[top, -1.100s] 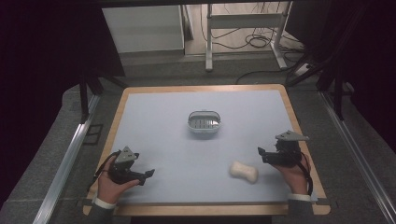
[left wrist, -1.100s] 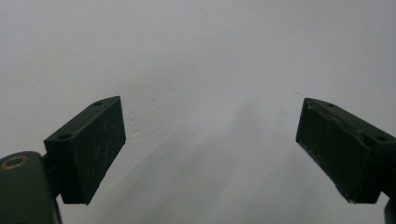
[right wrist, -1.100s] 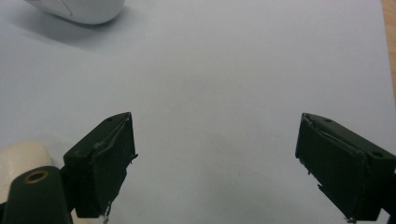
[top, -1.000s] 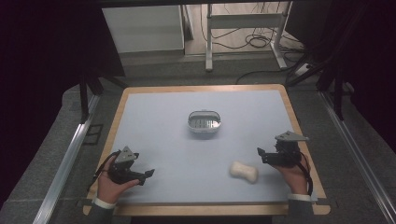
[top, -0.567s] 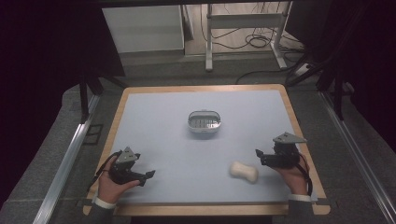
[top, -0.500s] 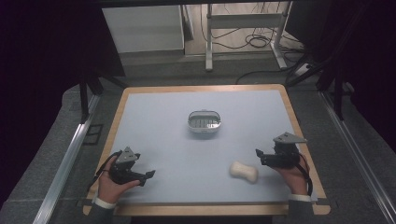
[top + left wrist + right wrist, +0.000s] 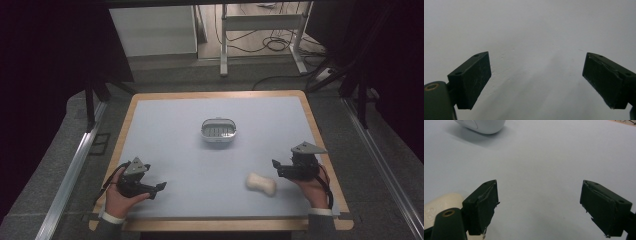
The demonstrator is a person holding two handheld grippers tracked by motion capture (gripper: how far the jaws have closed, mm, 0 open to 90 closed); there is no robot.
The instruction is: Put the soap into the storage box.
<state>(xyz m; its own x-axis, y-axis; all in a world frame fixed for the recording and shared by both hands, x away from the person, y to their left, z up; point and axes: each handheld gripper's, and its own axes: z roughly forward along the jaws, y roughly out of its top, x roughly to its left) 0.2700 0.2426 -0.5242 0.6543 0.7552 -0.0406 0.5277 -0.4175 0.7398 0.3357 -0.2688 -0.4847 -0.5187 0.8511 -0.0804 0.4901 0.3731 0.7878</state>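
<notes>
A: Left tongs (image 7: 159,186), at the near left of the tabletop (image 7: 175,130): jaws spread wide, nothing between them but bare grey surface. Held low and idle, apparently parked clear of the work.

B: And ahead of both, farther out?

A: White basket-like dish (image 7: 218,131), well beyond either pair of tongs, roughly midway between them. Probably the destination, left in the open for approach from either side. Its rounded wall also in the right gripper view, at the upper left (image 7: 484,125).

B: The thing in hand?

A: Cream, peanut-shaped piece (image 7: 261,184), lying flat just beside the right tongs (image 7: 275,165), on their inner, near side. Not gripped, touching nothing but the tabletop. Possibly soap or a toy bone; too small to tell.

B: Its long axis?

A: Running across the tabletop, slightly slanted: one lobe toward the left tongs and a little farther out, the other nearer the tabletop's front edge and close under the right hand (image 7: 311,186). Narrow waist between the lobes, likely the easiest place for a grip across the short axis.

B: And the right tongs?

A: Open wide and empty, pointing inward across the tabletop. In the right gripper view (image 7: 539,207), one end of the cream piece (image 7: 436,205) just outside the left-hand jaw, not between the two. A turn toward it still needed before any closing, by judgement.
</notes>
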